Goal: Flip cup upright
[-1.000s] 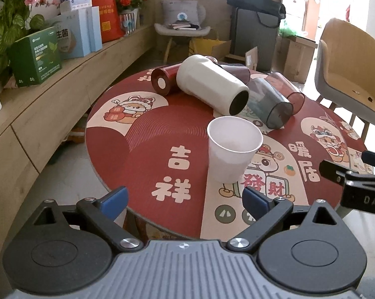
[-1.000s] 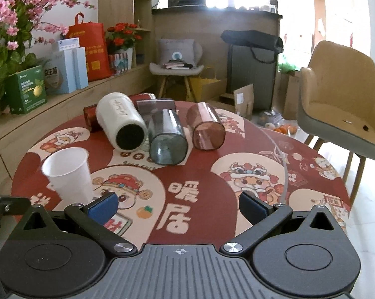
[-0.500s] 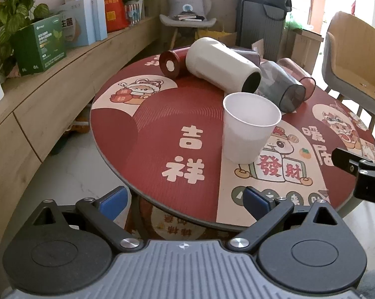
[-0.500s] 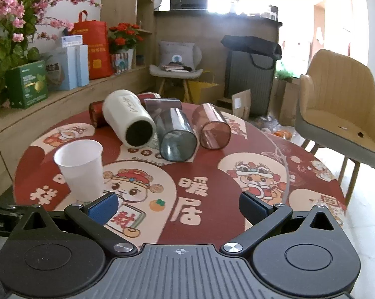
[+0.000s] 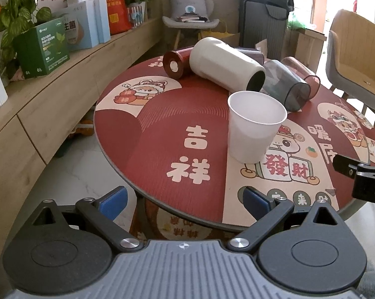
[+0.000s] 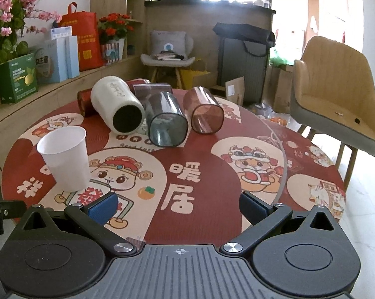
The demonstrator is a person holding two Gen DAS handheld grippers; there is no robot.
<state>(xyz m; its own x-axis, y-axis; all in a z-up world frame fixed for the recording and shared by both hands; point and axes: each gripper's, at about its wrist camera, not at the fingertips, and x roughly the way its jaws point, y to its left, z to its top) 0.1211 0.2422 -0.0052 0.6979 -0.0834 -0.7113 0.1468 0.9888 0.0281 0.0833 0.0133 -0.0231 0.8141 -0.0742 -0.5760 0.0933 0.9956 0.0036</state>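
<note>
Both tongs, left tongs point(image 5: 185, 199) and right tongs point(image 6: 178, 206), gape wide, empty, at the tabletop point(image 6: 212, 214) near edge. White paper cup point(image 6: 64, 158) stands upright. Beyond, the grey cup point(image 6: 166, 124) lies sideways, axis toward the right tongs, which look nearer.

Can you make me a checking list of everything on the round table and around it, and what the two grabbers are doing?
Surface: round table with a red cartoon-print top.
Job's things: white paper cup stands upright, mouth up, near the left edge. White tumbler, grey clear cup, brown clear cup and dark red cup lie on their sides, bunched at the far side.
Clutter: nothing seen besides the cups.
Grippers: left gripper open, holding nothing; right gripper open, holding nothing.
Cables: nothing seen.
Surroundings: tan chair, wooden shelf with boxes and flowers.
</note>
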